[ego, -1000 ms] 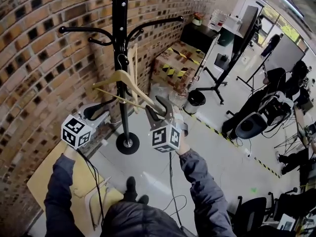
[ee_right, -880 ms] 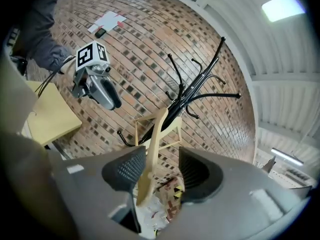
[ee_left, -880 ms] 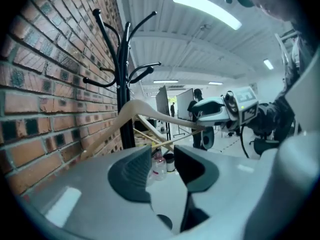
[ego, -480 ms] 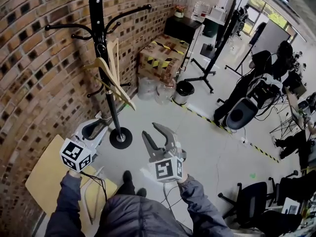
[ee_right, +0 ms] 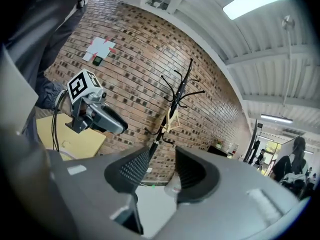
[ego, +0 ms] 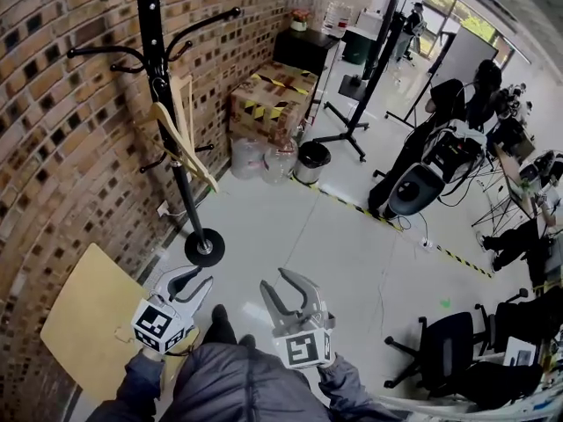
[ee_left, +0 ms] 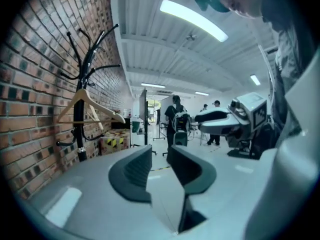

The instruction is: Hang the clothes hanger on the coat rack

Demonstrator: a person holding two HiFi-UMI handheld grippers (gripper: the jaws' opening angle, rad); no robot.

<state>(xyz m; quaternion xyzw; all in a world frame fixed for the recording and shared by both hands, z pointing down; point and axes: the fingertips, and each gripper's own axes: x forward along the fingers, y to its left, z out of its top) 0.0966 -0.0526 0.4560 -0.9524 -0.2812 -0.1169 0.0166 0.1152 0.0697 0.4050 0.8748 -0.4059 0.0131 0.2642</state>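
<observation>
I am looking down at the wooden clothes hanger (ego: 180, 134), which is hanging on the black coat rack (ego: 155, 60) by its hook, partway up the pole and below the upper curved arms. It is tilting along the pole, one arm sloping down toward the floor. The rack is standing on its round base beside the brick wall (ego: 62, 148).

Both tools are sitting low in the head view, close to my body and well apart from the rack. The left gripper (ego: 195, 280) is pointing toward the rack's base; its fingers have just been closing and are standing a narrow gap apart with nothing between them. The right gripper (ego: 277, 281) is carrying its fingers spread wider; they too have just been closing, and they are pinching nothing.

In the right gripper view the rack and hanger are showing far off, past the gap between the fingers. A yellow board (ego: 88, 323) is lying on the floor at my left, and a taped cardboard box (ego: 273, 104) is sitting against the wall beyond the rack.
</observation>
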